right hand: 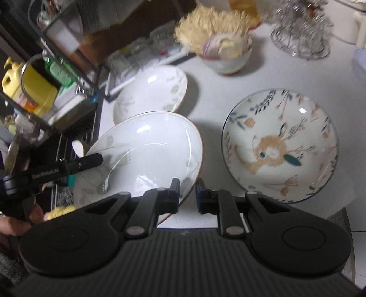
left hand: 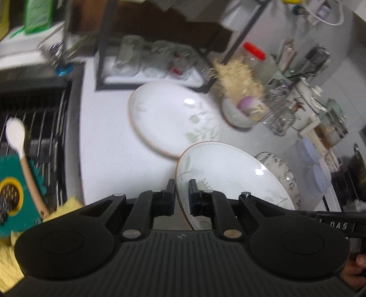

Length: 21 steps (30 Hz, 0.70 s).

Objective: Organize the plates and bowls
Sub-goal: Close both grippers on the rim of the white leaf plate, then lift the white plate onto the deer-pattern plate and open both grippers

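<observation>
I looked down on a white countertop point(left hand: 107, 141) that filled the middle of both views, lit from overhead with soft glare. At nine o'clock in the left wrist view sat a dark sink point(left hand: 34, 118) with a black wire rack across it. At twelve o'clock stood a black metal-framed shelf point(left hand: 103, 45), clear glasses point(left hand: 155, 57) lined up on its white base, dark wood behind. Toward two o'clock a pale grey wall point(left hand: 297, 20) rose behind countertop clutter, blurred. In the right wrist view the shelf frame point(right hand: 75, 66) ran to ten o'clock, and a wire stand point(right hand: 299, 29) stood at one o'clock.
</observation>
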{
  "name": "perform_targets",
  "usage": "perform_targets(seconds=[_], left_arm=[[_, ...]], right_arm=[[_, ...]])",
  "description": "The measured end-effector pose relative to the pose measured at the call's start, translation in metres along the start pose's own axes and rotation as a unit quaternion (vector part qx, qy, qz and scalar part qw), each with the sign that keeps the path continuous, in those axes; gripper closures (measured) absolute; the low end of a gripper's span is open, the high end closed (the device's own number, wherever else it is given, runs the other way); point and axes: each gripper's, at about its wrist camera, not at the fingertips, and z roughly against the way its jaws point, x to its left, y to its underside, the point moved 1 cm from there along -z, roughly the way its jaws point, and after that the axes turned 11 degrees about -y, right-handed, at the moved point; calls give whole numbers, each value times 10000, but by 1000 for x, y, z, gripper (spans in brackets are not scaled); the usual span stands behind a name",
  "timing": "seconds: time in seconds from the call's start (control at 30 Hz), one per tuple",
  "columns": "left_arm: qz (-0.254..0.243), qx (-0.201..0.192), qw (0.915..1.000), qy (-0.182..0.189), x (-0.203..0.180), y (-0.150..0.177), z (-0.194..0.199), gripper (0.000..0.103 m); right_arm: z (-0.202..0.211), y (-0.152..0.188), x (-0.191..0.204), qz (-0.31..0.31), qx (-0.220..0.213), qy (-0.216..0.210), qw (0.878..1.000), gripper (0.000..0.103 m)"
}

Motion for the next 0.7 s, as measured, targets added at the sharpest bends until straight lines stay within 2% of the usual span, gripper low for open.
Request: perform_targets(seconds=[0.23,0.4,0.53,0.7], left_arm=[[-316,-164,9991,213,-35,-27,13,90],[-366,-105,9988,318,-65,-35,7,90],[-418,43,9986,337,-92,-33,-7,90],[-428,200,9986,241,-126,-30,-29,90]], right_arm=[[33,-13,-11,-92,-639,26,9979,85],[54,-24,-31,-206,-1010,5,9947,85],[66,-29,-54,-201,-1109,84,9936,85],[70,-34,-85,-275,-952,135,9950,85]])
